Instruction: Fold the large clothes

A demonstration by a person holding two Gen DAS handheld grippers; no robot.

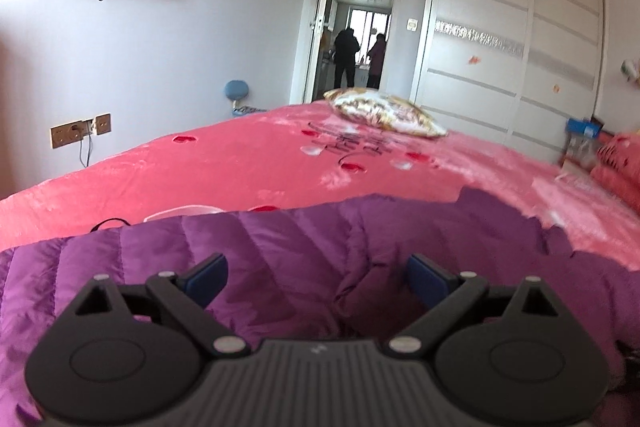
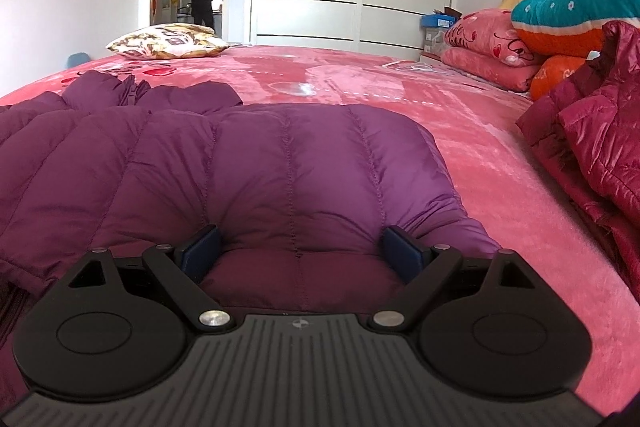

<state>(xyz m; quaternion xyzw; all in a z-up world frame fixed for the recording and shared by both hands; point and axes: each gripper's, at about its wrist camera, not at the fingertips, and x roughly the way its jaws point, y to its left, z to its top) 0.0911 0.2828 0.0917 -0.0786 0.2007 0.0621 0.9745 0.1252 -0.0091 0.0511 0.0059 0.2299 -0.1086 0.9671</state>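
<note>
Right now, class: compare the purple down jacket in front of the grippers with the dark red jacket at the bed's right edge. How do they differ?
The purple down jacket is matte violet; the dark red jacket is glossy maroon. The purple one lies spread flat on the pink bedspread; the red one sits crumpled in a heap. The purple one lies between the open fingers of the right gripper; the red one lies off to the side, untouched. Both are quilted and puffy.
</note>
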